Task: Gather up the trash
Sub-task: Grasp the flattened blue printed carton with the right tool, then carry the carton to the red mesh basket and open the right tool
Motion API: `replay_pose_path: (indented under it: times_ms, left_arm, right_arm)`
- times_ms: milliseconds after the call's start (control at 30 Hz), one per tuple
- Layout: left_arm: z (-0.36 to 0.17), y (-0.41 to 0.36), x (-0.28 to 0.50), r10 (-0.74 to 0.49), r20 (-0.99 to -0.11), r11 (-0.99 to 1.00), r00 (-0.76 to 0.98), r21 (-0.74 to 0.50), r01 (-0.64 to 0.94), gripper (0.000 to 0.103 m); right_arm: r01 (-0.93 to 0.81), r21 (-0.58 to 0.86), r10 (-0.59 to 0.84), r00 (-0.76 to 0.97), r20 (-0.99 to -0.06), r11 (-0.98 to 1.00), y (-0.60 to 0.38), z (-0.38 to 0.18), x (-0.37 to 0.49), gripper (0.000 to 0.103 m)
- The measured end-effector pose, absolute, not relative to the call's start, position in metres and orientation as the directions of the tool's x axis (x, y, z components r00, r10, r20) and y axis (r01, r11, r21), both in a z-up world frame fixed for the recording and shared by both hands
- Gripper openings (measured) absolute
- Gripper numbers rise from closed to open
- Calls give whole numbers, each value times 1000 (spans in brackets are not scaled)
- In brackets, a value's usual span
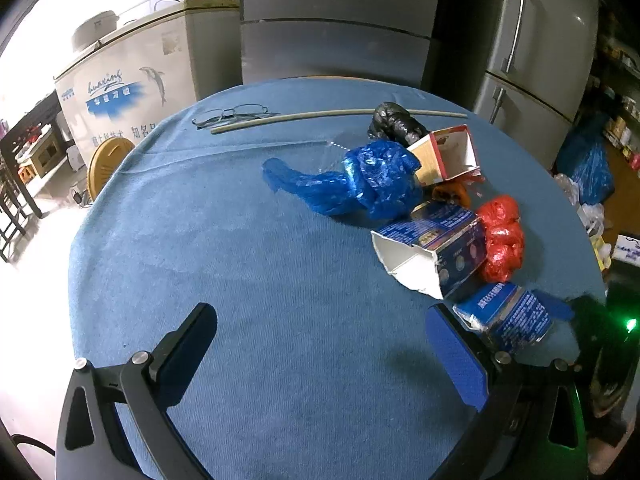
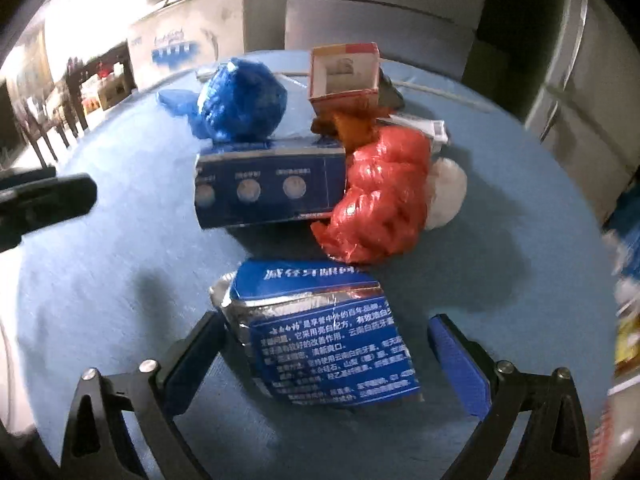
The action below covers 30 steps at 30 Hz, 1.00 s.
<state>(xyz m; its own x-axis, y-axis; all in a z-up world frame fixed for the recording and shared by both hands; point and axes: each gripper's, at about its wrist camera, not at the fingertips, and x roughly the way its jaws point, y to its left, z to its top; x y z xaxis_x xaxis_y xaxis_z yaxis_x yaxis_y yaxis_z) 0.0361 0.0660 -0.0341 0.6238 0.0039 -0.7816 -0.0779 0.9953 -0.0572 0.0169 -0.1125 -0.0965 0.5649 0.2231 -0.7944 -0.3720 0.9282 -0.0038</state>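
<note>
Right gripper (image 2: 326,354) straddles the crushed blue carton (image 2: 320,336), jaws apart, not yet clamped. Left gripper (image 1: 320,344) stands wide, empty. All trash remains on the table (image 1: 240,260); nothing collected.

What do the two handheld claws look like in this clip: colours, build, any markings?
Both match: the left claw and right claw have black angular frames, silver round bolts at the joints, and flat rectangular blue pads lining the fingers' inner faces. No cables, markings or sleeves are visible.

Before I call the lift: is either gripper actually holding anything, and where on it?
Nothing is held. The right gripper straddles the near end of the blue carton, right pad clearly apart from it. The left gripper is open over bare tablecloth.
</note>
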Motion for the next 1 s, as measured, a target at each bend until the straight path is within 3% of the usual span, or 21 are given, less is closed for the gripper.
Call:
replay_pose_path:
  times_ms: [67,400,933,967,1000]
  left_arm:
    - [-34,59,41,-1,-779,997,626,-47,-56,103]
    - [-46,16,97,-79,-802,995,591,-30,93,103]
    - [-86,-11,138,-112,-872,971,476,6,240,103]
    - [-85,-10,135,-128,-866,968,484,-4,250,102]
    - [-83,-10,132,-146,-859,965,491,-14,264,89]
  right_arm:
    - [-354,52,253,552,-794,934,-125,-93,20,62]
    - [-217,224,310,581,-752,950,-191,-75,-6,62]
    - [-168,281,324,596,-735,945,-211,-69,-16,62]
    - [-167,282,325,595,-735,945,-210,-69,-16,62]
    - [-166,282,324,595,-735,945,-209,-69,-15,62]
